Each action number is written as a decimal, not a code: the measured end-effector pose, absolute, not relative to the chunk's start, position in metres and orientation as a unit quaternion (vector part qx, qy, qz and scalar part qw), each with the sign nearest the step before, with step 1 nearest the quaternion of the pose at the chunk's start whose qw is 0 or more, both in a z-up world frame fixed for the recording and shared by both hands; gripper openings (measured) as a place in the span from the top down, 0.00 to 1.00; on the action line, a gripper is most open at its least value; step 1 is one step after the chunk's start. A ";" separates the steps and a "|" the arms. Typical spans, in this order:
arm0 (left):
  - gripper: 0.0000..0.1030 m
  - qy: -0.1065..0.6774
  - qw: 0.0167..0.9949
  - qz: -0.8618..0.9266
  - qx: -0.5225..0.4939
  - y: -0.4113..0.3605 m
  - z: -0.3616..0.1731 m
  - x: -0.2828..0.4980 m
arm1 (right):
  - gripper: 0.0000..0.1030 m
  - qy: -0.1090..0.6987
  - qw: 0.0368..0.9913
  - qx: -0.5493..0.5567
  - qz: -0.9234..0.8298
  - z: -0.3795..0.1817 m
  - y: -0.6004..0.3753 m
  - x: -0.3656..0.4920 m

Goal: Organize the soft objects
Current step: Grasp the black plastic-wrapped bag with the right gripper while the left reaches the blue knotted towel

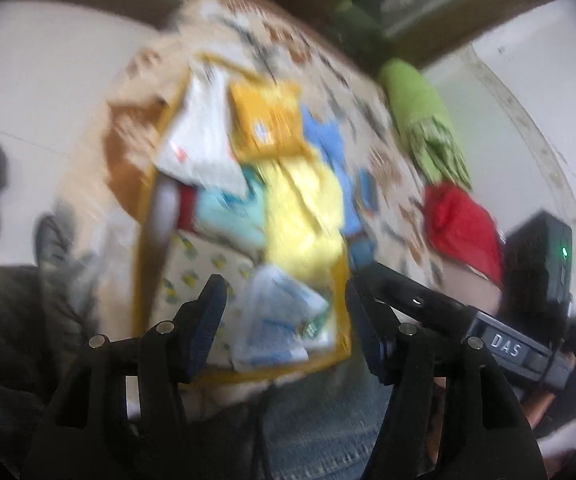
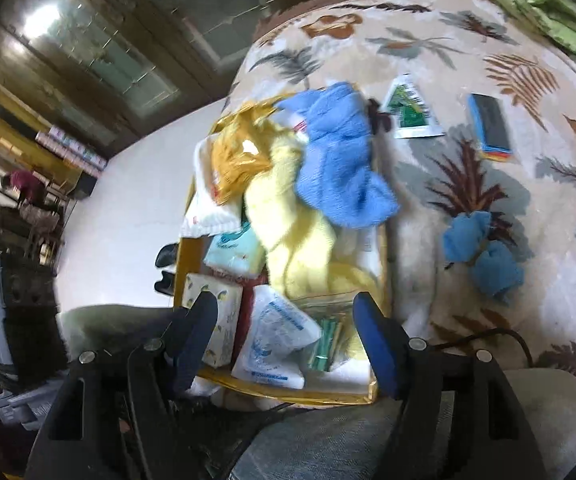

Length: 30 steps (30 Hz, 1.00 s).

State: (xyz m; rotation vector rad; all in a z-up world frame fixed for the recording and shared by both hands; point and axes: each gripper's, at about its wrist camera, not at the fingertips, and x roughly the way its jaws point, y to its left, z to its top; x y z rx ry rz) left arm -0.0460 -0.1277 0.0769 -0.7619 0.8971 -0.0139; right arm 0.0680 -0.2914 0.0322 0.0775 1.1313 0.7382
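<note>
Risk notes, largest item to smallest. Clock directions refer to the right wrist view unless stated.

Leaf-print blanket (image 2: pixel 468 208): spread over the seat, filling 12 to 4 o'clock. Loose pile; likely to snag a fingertip and drag nearby items along.

Yellow-rimmed box (image 2: pixel 384 264): at centre, resting on the blanket by the lap. Heaped above the rim. Any push on the near edge likely to tip it toward 6 o'clock.

Yellow cloth (image 2: pixel 300 240): draped across the box middle, partly under the blue cloth. Pulling it risks spilling everything on top.

Blue cloth (image 2: pixel 340 160): at 12 o'clock of the box, hanging over the far-right rim. Prone to sliding out onto the blanket.

Green cloth (image 1: pixel 420 116) and red cloth (image 1: pixel 460 224): outside the box, at 2 and 3 o'clock in the left wrist view. Not yet sorted.

White packet (image 2: pixel 275 336): at 6 o'clock of the box, directly ahead of the right tongs (image 2: pixel 288 344). Slippery film; likely to squirt out of a shallow pinch.

Small blue rag (image 2: pixel 484 256): at 3 o'clock, loose on the blanket, well apart from the box.

Right tongs: spread wide, holding nothing. Left tongs (image 1: pixel 283 320): likewise spread wide and empty. Left view heavily blurred; contact with the box contents impossible to judge. Both tongs aimed at the same near corner; collision possible.
</note>
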 end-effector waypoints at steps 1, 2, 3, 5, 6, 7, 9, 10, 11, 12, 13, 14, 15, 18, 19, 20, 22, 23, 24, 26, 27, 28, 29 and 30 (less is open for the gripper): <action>0.40 0.406 0.840 -0.001 -0.359 -0.127 0.081 -0.050 | 0.32 0.505 0.790 0.052 0.345 0.038 -0.292 0.066; 0.40 0.393 0.845 0.001 -0.362 -0.127 0.084 -0.052 | 0.32 0.483 0.797 0.073 0.355 0.047 -0.299 0.065; 0.40 0.379 0.851 0.006 -0.363 -0.127 0.088 -0.055 | 0.32 0.468 0.798 0.094 0.368 0.053 -0.305 0.066; 0.40 0.367 0.864 0.028 -0.344 -0.125 0.094 -0.057 | 0.32 0.446 0.802 0.128 0.376 0.067 -0.315 0.074; 0.40 0.362 0.868 0.046 -0.336 -0.124 0.096 -0.059 | 0.32 0.434 0.812 0.133 0.367 0.076 -0.320 0.081; 0.40 0.356 0.871 0.061 -0.333 -0.121 0.097 -0.061 | 0.31 0.427 0.819 0.135 0.359 0.084 -0.326 0.089; 0.40 0.350 0.868 0.075 -0.343 -0.116 0.093 -0.065 | 0.28 0.430 0.822 0.147 0.344 0.092 -0.332 0.113; 0.40 0.354 0.867 0.074 -0.344 -0.117 0.091 -0.065 | 0.28 0.437 0.822 0.160 0.328 0.091 -0.337 0.127; 0.40 0.357 0.866 0.072 -0.342 -0.117 0.089 -0.064 | 0.28 0.444 0.823 0.171 0.311 0.090 -0.341 0.141; 0.40 0.361 0.867 0.068 -0.337 -0.119 0.088 -0.064 | 0.28 0.449 0.822 0.193 0.292 0.087 -0.348 0.155; 0.40 0.366 0.868 0.067 -0.328 -0.121 0.087 -0.064 | 0.28 0.453 0.819 0.215 0.281 0.083 -0.356 0.165; 0.40 0.367 0.870 0.065 -0.322 -0.125 0.088 -0.065 | 0.28 0.460 0.812 0.240 0.266 0.077 -0.363 0.173; 0.40 0.368 0.872 0.063 -0.317 -0.127 0.088 -0.064 | 0.28 0.473 0.804 0.264 0.244 0.068 -0.371 0.182; 0.40 0.363 0.877 0.063 -0.309 -0.134 0.090 -0.063 | 0.28 0.533 0.778 0.275 0.189 0.039 -0.378 0.203; 0.40 0.363 0.879 0.060 -0.305 -0.138 0.090 -0.062 | 0.28 0.552 0.769 0.269 0.179 0.029 -0.377 0.210; 0.40 0.363 0.880 0.059 -0.300 -0.140 0.091 -0.062 | 0.28 0.566 0.762 0.265 0.168 0.023 -0.378 0.217; 0.40 0.362 0.888 0.058 -0.278 -0.147 0.092 -0.061 | 0.28 0.571 0.770 0.256 0.127 0.018 -0.385 0.224; 0.40 0.360 0.893 0.058 -0.265 -0.151 0.094 -0.061 | 0.28 0.566 0.775 0.258 0.109 0.019 -0.390 0.225; 0.40 0.357 0.896 0.056 -0.257 -0.154 0.095 -0.061 | 0.28 0.561 0.775 0.271 0.106 0.020 -0.395 0.226; 0.40 0.357 0.899 0.051 -0.247 -0.158 0.094 -0.058 | 0.28 0.547 0.767 0.315 0.116 0.021 -0.406 0.219; 0.40 0.360 0.899 0.054 -0.242 -0.160 0.092 -0.056 | 0.28 0.537 0.765 0.334 0.122 0.022 -0.412 0.217; 0.40 0.365 0.899 0.054 -0.238 -0.163 0.090 -0.054 | 0.28 0.526 0.763 0.354 0.125 0.023 -0.418 0.215; 0.40 0.376 0.896 0.047 -0.232 -0.167 0.088 -0.049 | 0.28 0.519 0.765 0.362 0.123 0.025 -0.422 0.214; 0.40 0.384 0.895 0.043 -0.223 -0.170 0.088 -0.046 | 0.28 0.509 0.772 0.364 0.114 0.027 -0.426 0.213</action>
